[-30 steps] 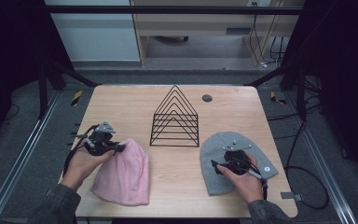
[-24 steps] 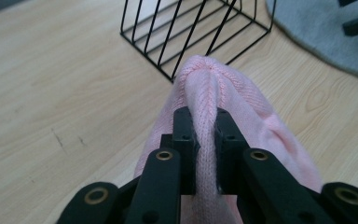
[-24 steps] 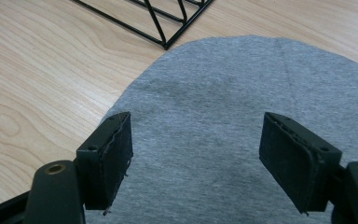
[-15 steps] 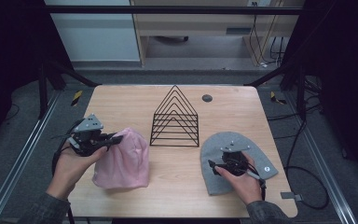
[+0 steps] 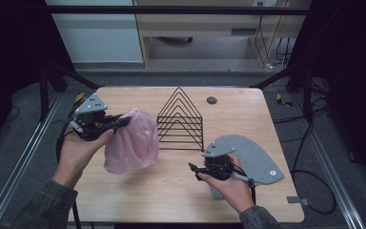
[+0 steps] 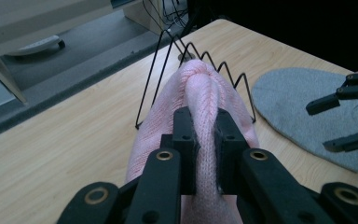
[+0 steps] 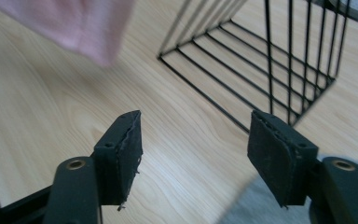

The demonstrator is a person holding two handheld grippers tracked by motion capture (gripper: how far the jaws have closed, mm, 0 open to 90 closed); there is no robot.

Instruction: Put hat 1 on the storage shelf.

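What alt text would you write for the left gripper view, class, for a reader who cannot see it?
The left claw is shut on a fold of a pink knitted hat above a wooden table. Beyond it stands a black wire rack; to the right a grey hat lies flat, with the right claw open over it.

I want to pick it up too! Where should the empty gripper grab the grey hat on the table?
Probably the grey hat's straight brim edge nearest the right gripper, coming from above: it lies flat, so pinching the edge should lift the knit.
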